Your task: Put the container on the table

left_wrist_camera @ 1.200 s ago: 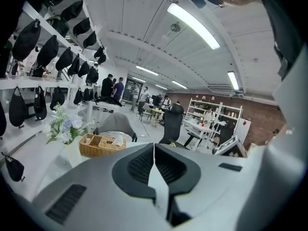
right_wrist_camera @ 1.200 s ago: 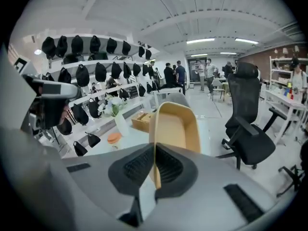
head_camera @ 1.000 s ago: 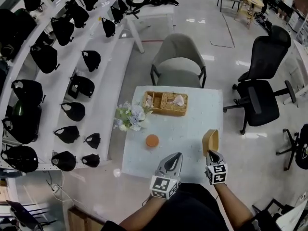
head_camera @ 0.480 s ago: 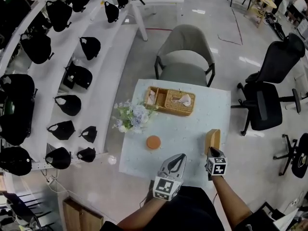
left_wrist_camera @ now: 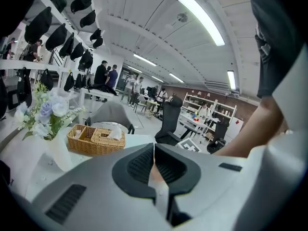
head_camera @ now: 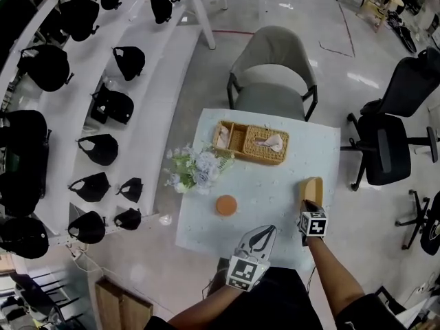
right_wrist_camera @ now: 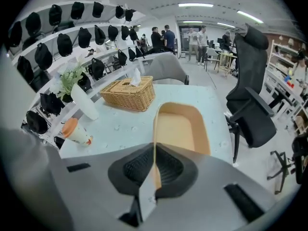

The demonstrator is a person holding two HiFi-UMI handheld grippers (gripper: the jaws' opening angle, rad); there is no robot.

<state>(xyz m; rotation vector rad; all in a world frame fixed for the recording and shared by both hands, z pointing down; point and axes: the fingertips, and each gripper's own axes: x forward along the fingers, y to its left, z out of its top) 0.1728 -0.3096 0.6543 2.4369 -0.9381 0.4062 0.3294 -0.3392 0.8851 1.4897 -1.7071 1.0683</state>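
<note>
The left hand-held gripper [head_camera: 267, 229] and the right hand-held gripper [head_camera: 307, 204] share pale grey moulded shells, with black ribbed pads [left_wrist_camera: 139, 165] lining the jaws. Each carries a white cube [head_camera: 313, 223] printed with black square markers. The person wears dark short-sleeved clothing [head_camera: 275, 301].

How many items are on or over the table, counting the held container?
4: wicker basket at the far edge, flowers at left, orange-lidded cup mid-table, container at right, gripped by the right tongs.
</note>
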